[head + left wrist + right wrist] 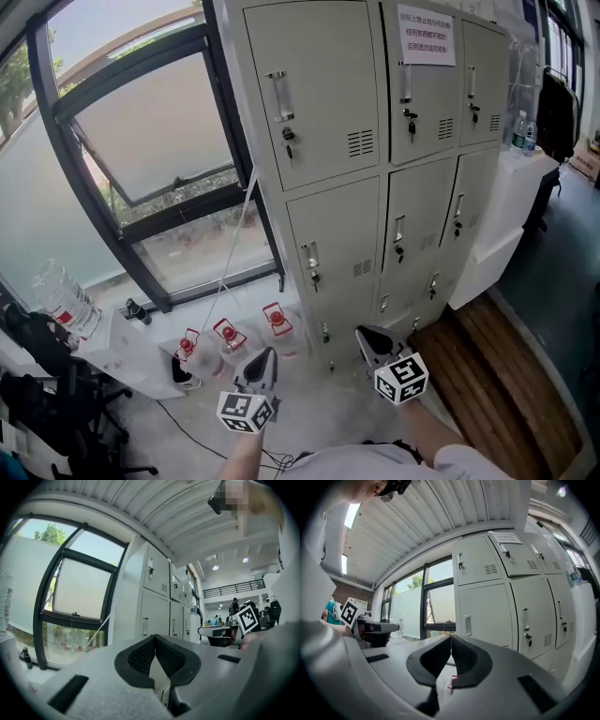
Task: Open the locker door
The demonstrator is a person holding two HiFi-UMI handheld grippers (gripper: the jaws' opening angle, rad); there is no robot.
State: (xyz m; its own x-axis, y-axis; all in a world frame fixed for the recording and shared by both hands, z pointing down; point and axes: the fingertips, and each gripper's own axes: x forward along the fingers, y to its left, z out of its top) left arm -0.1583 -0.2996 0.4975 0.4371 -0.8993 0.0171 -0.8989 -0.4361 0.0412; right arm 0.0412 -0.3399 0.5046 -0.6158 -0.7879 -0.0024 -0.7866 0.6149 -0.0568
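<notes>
A bank of grey lockers (375, 141) stands ahead with every door closed. The top-left door (319, 89) has a vertical handle (278, 96) and a key lock below it. The door beneath (337, 244) has the same handle (310, 255). My left gripper (262, 361) and right gripper (370, 339) hang low in front of me, well short of the lockers. Both are shut with nothing between the jaws. The left gripper (155, 637) looks along the locker row (157, 597). The right gripper (451, 637) faces a lower door (485, 616) and its handle (467, 625).
A tilted-open window (150, 122) fills the left. Water jugs with red caps (228, 336) stand on the floor by the locker's foot. A plastic bottle (66, 298) sits on a ledge. A white counter (511, 216) and wooden flooring (487, 375) lie to the right.
</notes>
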